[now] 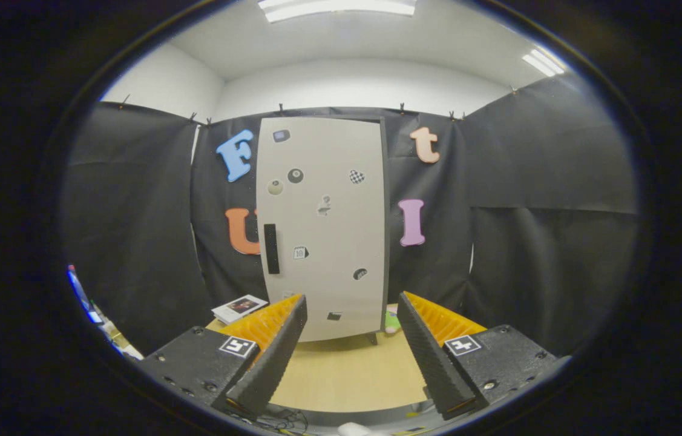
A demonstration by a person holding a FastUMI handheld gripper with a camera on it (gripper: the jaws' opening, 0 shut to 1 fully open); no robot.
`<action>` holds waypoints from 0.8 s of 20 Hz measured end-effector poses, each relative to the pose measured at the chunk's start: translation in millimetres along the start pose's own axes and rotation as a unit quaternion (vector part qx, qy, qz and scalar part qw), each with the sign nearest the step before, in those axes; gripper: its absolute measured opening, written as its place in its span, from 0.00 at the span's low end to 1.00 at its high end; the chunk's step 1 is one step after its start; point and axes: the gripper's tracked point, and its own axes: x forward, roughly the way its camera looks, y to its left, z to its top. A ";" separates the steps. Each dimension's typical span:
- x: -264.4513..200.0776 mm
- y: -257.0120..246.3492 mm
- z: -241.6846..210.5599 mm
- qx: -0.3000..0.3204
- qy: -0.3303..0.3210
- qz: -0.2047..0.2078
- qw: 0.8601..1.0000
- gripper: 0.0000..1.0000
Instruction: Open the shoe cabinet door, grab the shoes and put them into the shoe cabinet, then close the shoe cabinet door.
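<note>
A tall pale shoe cabinet (322, 224) stands upright on a wooden table (347, 375), well beyond my fingers, with its door closed. A dark vertical handle (271, 248) sits near the door's left edge, and several small stickers dot the door. My gripper (353, 321) is open, with nothing between its fingers, and points at the lower part of the door. A small green and pink object (391, 321) peeks out beside the cabinet's lower right corner, just past the right finger; I cannot tell what it is.
A small white box (239, 308) lies on the table left of the cabinet, behind the left finger. Black cloth walls close in the booth on all sides. Some clutter shows low at the far left (89, 309).
</note>
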 end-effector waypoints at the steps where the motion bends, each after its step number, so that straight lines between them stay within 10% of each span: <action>1: -0.6 0.7 1.3 -0.001 -0.001 0.001 1.000 0.98; 16: 9.1 6.1 0.3 -0.002 0.002 0.015 1.000 0.98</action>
